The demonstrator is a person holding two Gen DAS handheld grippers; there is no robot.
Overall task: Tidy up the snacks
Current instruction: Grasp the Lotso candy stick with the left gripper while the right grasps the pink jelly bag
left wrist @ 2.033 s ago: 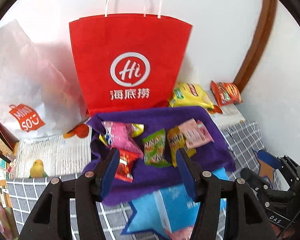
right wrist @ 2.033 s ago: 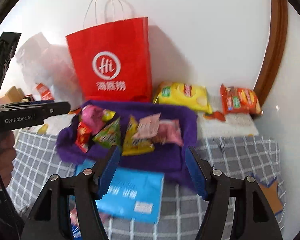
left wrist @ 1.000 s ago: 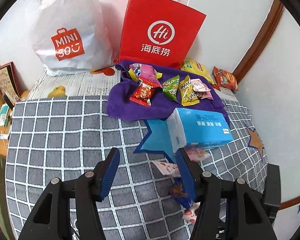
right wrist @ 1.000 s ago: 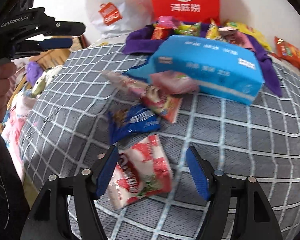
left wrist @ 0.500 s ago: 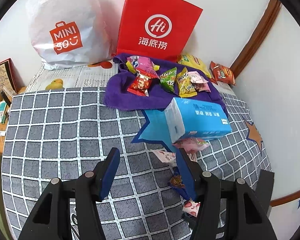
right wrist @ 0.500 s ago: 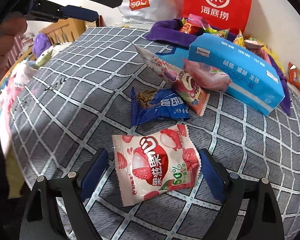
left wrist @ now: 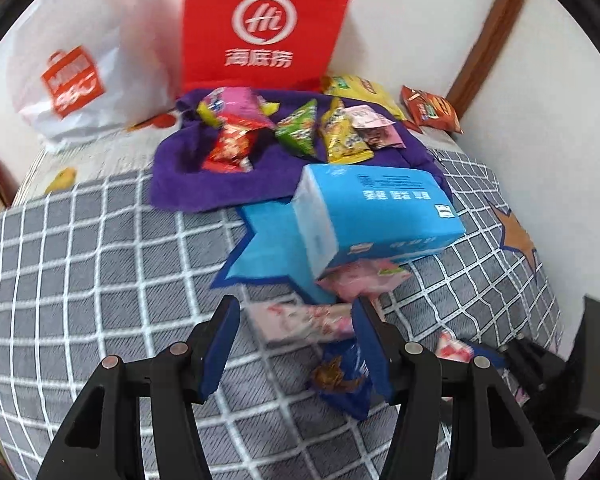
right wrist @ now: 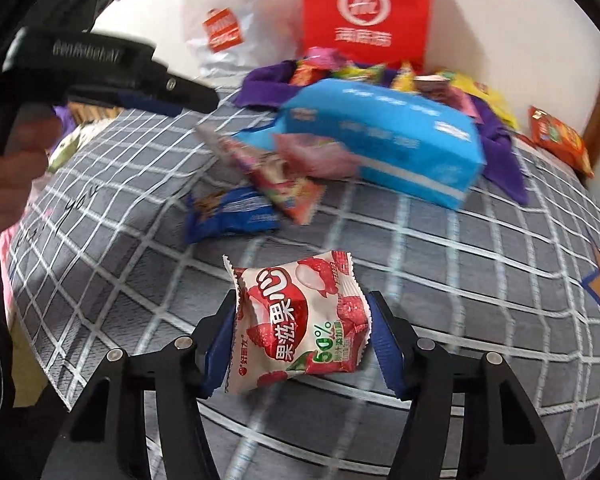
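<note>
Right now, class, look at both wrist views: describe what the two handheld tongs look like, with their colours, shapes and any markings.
Both are matte black angular frames with silver rivets at the joints. The left tongs and the right tongs each end in two flat blue pads. In the right wrist view, the left tool's black body carries blurred white lettering, and a bare hand grips its handle. No cables show.

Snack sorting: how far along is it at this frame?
Done: several packets already lie on the purple cloth by the red bag. In hand: the right gripper is closed around the lychee jelly packet. Left: the blue packet, the long pink packet and the pink packet under the tissue pack lie loose on the checked blanket. The left gripper is open and empty.
</note>
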